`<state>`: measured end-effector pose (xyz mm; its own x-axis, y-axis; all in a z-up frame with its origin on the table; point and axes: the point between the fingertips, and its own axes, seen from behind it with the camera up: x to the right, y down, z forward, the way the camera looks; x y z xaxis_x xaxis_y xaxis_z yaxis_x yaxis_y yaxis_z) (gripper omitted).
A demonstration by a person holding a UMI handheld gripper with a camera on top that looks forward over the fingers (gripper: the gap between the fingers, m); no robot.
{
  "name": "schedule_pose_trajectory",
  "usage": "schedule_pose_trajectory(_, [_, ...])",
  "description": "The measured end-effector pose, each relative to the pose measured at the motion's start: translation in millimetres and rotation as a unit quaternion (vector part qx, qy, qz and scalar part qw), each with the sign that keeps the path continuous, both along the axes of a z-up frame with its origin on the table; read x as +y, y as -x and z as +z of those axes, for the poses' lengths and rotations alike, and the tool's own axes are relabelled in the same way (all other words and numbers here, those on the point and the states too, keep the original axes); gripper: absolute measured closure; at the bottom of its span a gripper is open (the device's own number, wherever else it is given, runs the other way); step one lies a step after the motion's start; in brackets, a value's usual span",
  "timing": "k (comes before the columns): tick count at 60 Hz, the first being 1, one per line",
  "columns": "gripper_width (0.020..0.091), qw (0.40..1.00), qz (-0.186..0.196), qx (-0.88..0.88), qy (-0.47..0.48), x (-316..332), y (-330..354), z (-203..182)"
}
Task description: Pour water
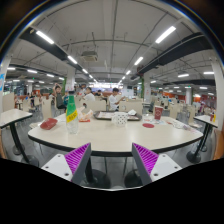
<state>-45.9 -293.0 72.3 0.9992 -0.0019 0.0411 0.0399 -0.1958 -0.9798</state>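
The gripper is wide open, holds nothing, and sits well back from the bench.

A tall bottle with a green bottom stands on the bench, far beyond the left finger. It may be the water to pour, but it is too small to be sure. A white cup stands near the middle, with a red thing to the left of the bottle. The way in is long. If the gripper comes in crooked, it could knock the tall bottle over and spill it. People sit behind the bench.
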Motion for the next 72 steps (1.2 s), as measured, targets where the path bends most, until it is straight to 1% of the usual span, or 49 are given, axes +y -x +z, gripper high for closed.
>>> schedule_pose_trajectory(6, [0.0271, 1.0, -0.006, 0.007, -0.001, 0.8, 3.1, 0.6])
schedule_pose_trajectory(12, [0.027, 1.0, 0.0, 0.02, -0.001, -14.2, 13.6, -1.9])
schedule_pose_trajectory(15, [0.0267, 1.0, 0.004, 0.027, 0.0, -13.5, 16.1, -1.0])
schedule_pose_trajectory(16, [0.0271, 1.0, 0.003, 0.029, 0.001, -3.6, 14.5, 1.2])
schedule_pose_trajectory(21, [0.0268, 0.999, 0.013, 0.033, 0.003, -6.8, 11.6, 0.4])
schedule_pose_trajectory(25, [0.027, 0.999, 0.023, 0.036, 0.006, 6.8, 25.0, 0.2])
schedule_pose_trajectory(30, [0.0267, 0.998, 0.049, 0.037, 0.005, 17.7, 41.1, 1.5])
schedule_pose_trajectory(31, [0.0268, 0.998, 0.053, 0.038, 0.004, 28.3, 52.6, 1.8])
schedule_pose_trajectory(36, [0.0267, 0.996, 0.079, 0.044, -0.001, 39.7, 65.6, 10.8])
schedule_pose_trajectory(40, [0.0269, 0.994, 0.1, 0.043, -0.004, 58.6, 88.7, 17.8])
schedule_pose_trajectory(47, [0.027, 0.992, 0.122, 0.026, -0.009, 98.0, 129.7, 22.3])
schedule_pose_trajectory(54, [0.0272, 0.991, 0.128, 0.033, -0.017, 143.9, 175.5, 27.8])
schedule_pose_trajectory(57, [0.0268, 0.991, 0.124, 0.038, -0.014, 165.5, 193.3, 28.3])
schedule_pose_trajectory(65, [0.0273, 0.995, 0.094, 0.036, -0.019, 221.7, 213.4, 38.7])
schedule_pose_trajectory(66, [0.0288, 0.995, 0.091, 0.033, -0.019, 227.9, 215.2, 37.9])
schedule_pose_trajectory(67, [0.0324, 0.996, 0.087, 0.031, -0.017, 233.3, 215.8, 35.9])
schedule_pose_trajectory(69, [0.0622, 0.996, 0.082, 0.023, -0.003, 240.3, 216.9, 25.4])
schedule_pose_trajectory(70, [0.0648, 0.996, 0.081, 0.021, -0.009, 240.8, 217.3, 27.9])
schedule_pose_trajectory(71, [0.0653, 0.997, 0.076, 0.015, -0.017, 252.9, 214.3, 30.7])
schedule_pose_trajectory(72, [0.0658, 0.997, 0.07, 0.008, -0.021, 242.6, 216.8, 30.8])
